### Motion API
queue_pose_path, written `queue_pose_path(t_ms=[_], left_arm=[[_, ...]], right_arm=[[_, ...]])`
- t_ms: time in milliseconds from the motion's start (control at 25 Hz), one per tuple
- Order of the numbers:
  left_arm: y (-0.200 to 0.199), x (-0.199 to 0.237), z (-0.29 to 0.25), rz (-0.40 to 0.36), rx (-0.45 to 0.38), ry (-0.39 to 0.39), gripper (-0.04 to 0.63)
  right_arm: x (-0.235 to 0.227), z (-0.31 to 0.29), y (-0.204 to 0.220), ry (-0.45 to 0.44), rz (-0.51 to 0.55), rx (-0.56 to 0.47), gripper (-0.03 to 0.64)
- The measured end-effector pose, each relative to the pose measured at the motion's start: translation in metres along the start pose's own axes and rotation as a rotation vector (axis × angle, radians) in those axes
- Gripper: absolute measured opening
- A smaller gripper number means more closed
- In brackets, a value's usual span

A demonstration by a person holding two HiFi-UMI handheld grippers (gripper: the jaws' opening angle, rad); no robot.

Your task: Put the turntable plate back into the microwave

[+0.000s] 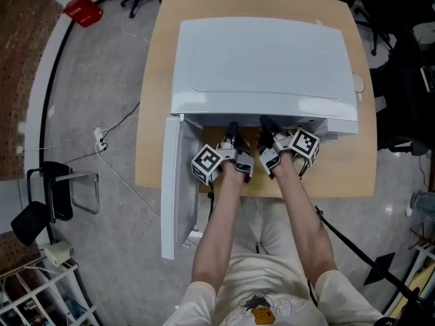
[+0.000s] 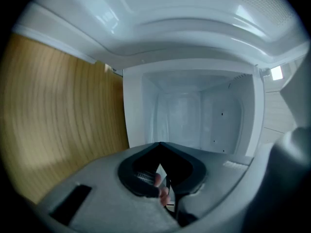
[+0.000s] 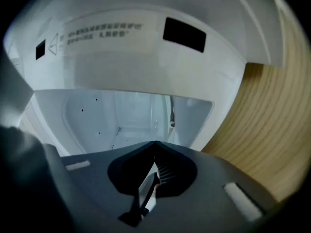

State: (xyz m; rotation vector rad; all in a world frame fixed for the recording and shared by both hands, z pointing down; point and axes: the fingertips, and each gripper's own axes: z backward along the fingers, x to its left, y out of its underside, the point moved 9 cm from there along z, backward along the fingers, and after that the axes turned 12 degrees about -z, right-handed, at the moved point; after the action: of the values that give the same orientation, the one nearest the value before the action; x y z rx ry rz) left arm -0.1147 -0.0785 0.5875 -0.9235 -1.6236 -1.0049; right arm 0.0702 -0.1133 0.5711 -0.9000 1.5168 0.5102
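Note:
A white microwave (image 1: 265, 60) stands on a light wooden table (image 1: 155, 80), and its door (image 1: 178, 182) is swung open to the left. Both grippers reach side by side into the mouth of the oven. In the head view the left gripper (image 1: 232, 129) and right gripper (image 1: 266, 125) have their tips under the oven's top edge. The left gripper (image 2: 159, 143) points into the bare white cavity (image 2: 194, 115), its jaw tips meeting. The right gripper (image 3: 154, 141) faces the same cavity (image 3: 121, 115), tips also meeting. No view lets me make out the turntable plate.
The open door's edge stands just left of the left gripper. A warning label (image 3: 102, 33) runs along the oven's frame. On the floor are a red box (image 1: 83, 9), a cable with a plug (image 1: 100, 138), a black chair (image 1: 47, 202) and black stand legs (image 1: 367, 257).

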Motion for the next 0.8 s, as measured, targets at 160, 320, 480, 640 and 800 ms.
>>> queue_pose_path(t_ms=[160, 320, 480, 640, 800], left_arm=[[0.002, -0.002, 0.000, 0.001, -0.001, 0.002, 0.000], [0.002, -0.008, -0.001, -0.026, 0.008, 0.005, 0.000], [0.007, -0.016, 0.008, -0.065, 0.032, -0.011, 0.000], [0.011, -0.042, 0.023, -0.203, 0.104, -0.030, 0.000], [0.019, -0.083, 0.040, -0.459, 0.214, -0.040, 0.000]], right_arm=[[-0.010, 0.013, 0.006, 0.017, -0.018, -0.011, 0.006], [-0.013, 0.016, 0.010, 0.027, -0.008, 0.000, 0.009], [-0.006, 0.025, 0.016, 0.032, 0.019, 0.019, 0.006], [0.014, 0.041, 0.023, 0.040, 0.077, 0.031, 0.006], [0.045, 0.064, 0.030, 0.061, 0.201, 0.046, 0.006]])
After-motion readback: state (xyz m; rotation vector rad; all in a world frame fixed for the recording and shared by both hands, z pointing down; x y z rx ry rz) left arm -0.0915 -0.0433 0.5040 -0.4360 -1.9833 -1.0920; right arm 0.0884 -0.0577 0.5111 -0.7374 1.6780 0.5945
